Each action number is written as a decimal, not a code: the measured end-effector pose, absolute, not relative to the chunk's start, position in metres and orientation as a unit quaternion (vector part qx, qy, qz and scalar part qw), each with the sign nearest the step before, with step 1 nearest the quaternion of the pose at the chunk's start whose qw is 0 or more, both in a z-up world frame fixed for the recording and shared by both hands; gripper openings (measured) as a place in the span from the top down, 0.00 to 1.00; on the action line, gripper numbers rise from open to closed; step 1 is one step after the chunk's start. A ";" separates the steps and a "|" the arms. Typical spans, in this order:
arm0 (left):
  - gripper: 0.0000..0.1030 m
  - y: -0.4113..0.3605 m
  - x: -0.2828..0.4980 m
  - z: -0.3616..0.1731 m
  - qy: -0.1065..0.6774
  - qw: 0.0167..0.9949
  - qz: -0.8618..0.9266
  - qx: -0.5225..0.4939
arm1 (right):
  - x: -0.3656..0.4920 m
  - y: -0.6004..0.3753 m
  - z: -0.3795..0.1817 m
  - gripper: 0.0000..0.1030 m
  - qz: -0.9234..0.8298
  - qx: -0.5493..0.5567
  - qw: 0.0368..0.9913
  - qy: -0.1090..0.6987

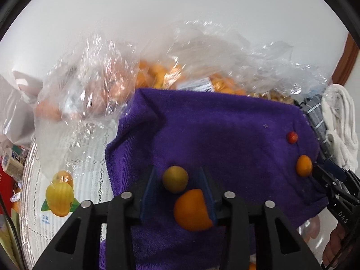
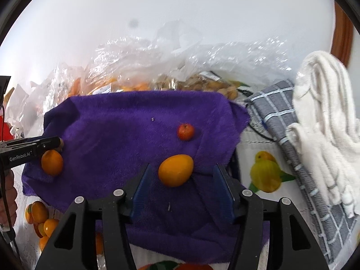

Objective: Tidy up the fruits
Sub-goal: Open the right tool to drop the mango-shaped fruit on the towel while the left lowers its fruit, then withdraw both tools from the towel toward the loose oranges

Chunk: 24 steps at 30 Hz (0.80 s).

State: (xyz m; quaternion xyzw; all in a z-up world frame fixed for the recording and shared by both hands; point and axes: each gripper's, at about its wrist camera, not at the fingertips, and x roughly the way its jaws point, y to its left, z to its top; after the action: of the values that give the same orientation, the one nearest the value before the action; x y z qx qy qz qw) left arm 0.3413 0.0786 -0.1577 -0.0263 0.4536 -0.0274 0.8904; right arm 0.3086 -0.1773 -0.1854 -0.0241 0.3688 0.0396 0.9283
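A purple towel (image 1: pixel 225 123) lies on the table, also in the right wrist view (image 2: pixel 126 123). In the left wrist view a greenish-yellow fruit (image 1: pixel 175 178) and an orange fruit (image 1: pixel 191 210) lie between the fingers of my open left gripper (image 1: pixel 177 180); neither is clamped. Further right lie a small red fruit (image 1: pixel 292 137) and an orange kumquat (image 1: pixel 303 165) by the right gripper's tip. In the right wrist view my open right gripper (image 2: pixel 182 175) has an orange kumquat (image 2: pixel 176 173) between its fingertips, untouched. A red fruit (image 2: pixel 185 131) lies beyond it. The left gripper (image 2: pixel 33 147) stands above an orange fruit (image 2: pixel 52 162).
Clear plastic bags of orange fruit (image 1: pixel 155 72) and nuts (image 2: pixel 202 83) lie behind the towel. A grey checked cloth (image 2: pixel 292 139) and a white towel (image 2: pixel 326 117) lie at the right. The tablecloth (image 1: pixel 67 180) has printed mangoes. Boxes stand at the far left (image 1: pixel 11 164).
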 end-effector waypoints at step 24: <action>0.54 0.108 0.231 -0.111 0.397 0.917 -0.028 -0.017 | 0.211 -0.190 -0.159 0.45 0.019 -0.010 0.936 0.351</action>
State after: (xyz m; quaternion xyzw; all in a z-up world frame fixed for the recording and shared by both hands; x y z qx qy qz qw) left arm 0.2315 0.1076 -0.1111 -0.0174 0.3972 -0.0281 0.9172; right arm 0.2109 -0.1897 -0.1593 -0.0100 0.3506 0.0192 0.9363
